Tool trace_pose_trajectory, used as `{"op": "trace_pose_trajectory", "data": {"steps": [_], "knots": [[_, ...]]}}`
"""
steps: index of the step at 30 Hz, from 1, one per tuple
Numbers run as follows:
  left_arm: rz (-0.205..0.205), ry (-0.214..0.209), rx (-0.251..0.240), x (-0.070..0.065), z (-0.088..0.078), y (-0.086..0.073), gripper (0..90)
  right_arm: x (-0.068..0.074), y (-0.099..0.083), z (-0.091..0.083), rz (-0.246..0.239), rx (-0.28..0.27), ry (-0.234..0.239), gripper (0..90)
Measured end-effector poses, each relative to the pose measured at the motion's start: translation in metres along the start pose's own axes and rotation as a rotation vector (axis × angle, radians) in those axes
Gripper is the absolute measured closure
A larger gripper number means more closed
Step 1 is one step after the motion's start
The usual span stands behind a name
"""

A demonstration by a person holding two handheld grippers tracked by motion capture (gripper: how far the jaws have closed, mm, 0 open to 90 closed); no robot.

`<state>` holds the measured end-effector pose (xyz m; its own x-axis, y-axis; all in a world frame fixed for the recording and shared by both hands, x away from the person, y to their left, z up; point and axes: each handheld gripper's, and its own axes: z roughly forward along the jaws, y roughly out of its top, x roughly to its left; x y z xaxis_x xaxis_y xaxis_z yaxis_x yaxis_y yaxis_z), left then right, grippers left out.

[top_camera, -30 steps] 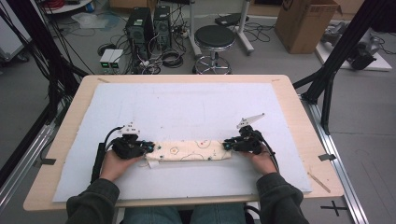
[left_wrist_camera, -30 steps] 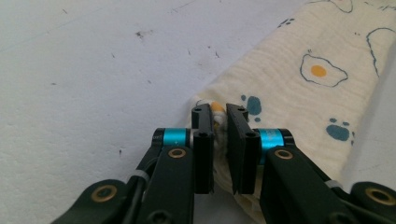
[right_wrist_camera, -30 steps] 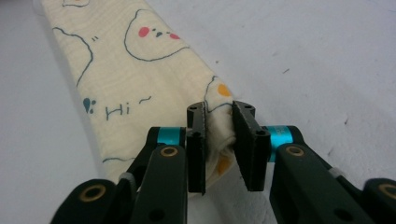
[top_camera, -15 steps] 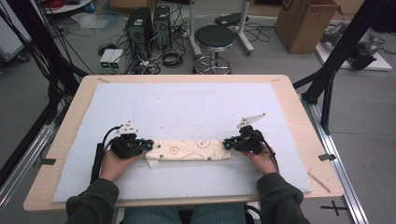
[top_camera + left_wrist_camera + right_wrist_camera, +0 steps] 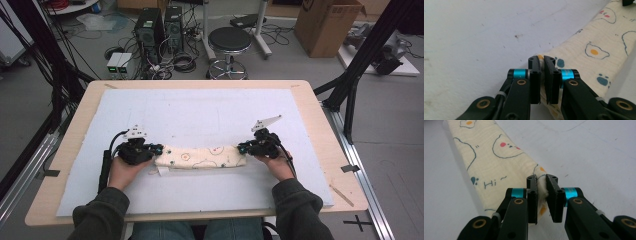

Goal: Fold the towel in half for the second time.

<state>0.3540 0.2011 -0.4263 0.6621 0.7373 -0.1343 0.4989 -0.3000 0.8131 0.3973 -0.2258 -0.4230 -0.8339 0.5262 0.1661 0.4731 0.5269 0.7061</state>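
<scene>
Your left gripper is clenched on one end of the folded cream cloth, and your right gripper is clenched on the other end, so the cloth runs as a long narrow band straight between your two sets of jaws, over the white mat on the wooden table. In the left gripper view, the fabric is pinched flat between the pads and the band runs away up and to the right of the jaws; its print shows fried eggs with orange yolks and blue paw marks. In the right gripper view, a bunched edge sits between the pads and the band stretches off up and to the left; there you can read "Hi~" in blue handwriting just left of the jaws, beside outlined faces with pink cheeks
</scene>
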Motion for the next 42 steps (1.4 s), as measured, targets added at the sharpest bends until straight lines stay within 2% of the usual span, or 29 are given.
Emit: {"op": "trace_pose_trajectory", "data": {"steps": [8,10,18,23,27,33,36,39,42], "knots": [[-0.016,0.030,-0.012,0.007,0.007,0.008,83.8,-0.010,0.008,-0.001,0.027,-0.011,-0.025,80.0],[-0.023,0.035,-0.008,0.009,0.009,0.010,83.8,-0.013,0.011,-0.001,0.021,-0.012,-0.030,80.0],[-0.043,0.058,-0.041,0.017,0.012,0.021,83.8,-0.022,0.020,0.002,0.033,-0.022,-0.060,80.0],[-0.061,0.077,-0.034,0.023,0.019,0.019,83.8,-0.026,0.027,0.005,0.041,-0.022,-0.076,80.0],[-0.089,0.091,-0.058,0.028,0.022,0.019,83.8,-0.031,0.031,0.008,0.043,-0.022,-0.089,80.0],[-0.096,0.096,-0.048,0.031,0.030,0.019,83.2,-0.037,0.029,0.014,0.067,-0.014,-0.107,79.6],[-0.091,0.102,-0.035,0.031,0.033,0.022,77.7,-0.041,0.028,0.017,0.079,-0.006,-0.120,74.0],[-0.101,0.103,-0.048,0.033,0.029,0.022,71.2,-0.044,0.026,0.015,0.091,-0.019,-0.113,67.4],[-0.107,0.087,-0.081,0.033,0.020,0.024,68.5,-0.042,0.026,0.007,0.096,-0.052,-0.105,65.6]]}}
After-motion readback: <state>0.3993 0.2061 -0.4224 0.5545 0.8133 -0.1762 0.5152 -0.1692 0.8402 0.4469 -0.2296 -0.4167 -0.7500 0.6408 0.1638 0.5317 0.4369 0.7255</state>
